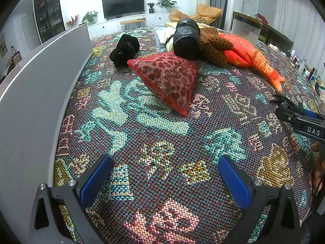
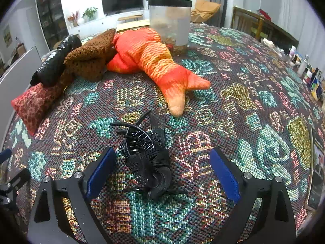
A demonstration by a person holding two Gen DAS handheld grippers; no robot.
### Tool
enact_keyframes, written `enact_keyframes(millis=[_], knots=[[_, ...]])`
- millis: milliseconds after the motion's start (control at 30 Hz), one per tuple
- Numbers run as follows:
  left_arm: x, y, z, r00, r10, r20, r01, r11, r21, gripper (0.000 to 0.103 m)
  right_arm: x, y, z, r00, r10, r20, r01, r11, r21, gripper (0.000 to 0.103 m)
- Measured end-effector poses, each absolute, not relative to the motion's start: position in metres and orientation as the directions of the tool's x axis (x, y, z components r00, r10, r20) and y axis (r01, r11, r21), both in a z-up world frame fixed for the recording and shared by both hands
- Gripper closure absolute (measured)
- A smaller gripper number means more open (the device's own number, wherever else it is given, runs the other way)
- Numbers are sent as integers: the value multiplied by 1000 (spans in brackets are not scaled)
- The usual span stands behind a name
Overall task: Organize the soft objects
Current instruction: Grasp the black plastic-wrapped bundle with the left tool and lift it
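Black bow hair clip [image 2: 146, 158] between wide-spread right jaws, untouched; left jaws wide, empty

A home living room. A flat television [image 1: 122, 5] sits on a long white cabinet [image 1: 130, 21] flanked by potted plants [image 1: 166, 2]. A tan lounge chair [image 1: 203, 13] stands nearby.

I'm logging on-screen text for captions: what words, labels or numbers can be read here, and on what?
"DAS": white letters on the black body of the right claw, seen from the left wrist view.
Woven cloth: character-like motifs, not readable.
Bottles and boxes at the right edge: labels too small to read.
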State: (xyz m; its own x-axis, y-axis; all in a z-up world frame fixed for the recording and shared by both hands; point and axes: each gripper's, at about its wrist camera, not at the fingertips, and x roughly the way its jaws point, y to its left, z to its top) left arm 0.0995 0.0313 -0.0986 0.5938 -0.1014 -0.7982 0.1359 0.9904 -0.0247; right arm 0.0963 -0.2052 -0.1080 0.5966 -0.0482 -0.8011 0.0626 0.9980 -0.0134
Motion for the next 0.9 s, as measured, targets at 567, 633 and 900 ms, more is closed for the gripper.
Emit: enact_keyframes(millis=[567,633,900], knots=[[185,2,-29,607,-145,-781,198,980,-28,1,96,-205,-108,596,-47,-801,62,998,-13,7],[215,-1,-30,603,-123,-788,179,984,-17,5,96,-205,-108,596,-48,-801,62,998,-13,7],[276,2,-53,510,-159,-845,97,987,-128,44,96,-206,-109,596,-47,-802,63,998,-12,7]])
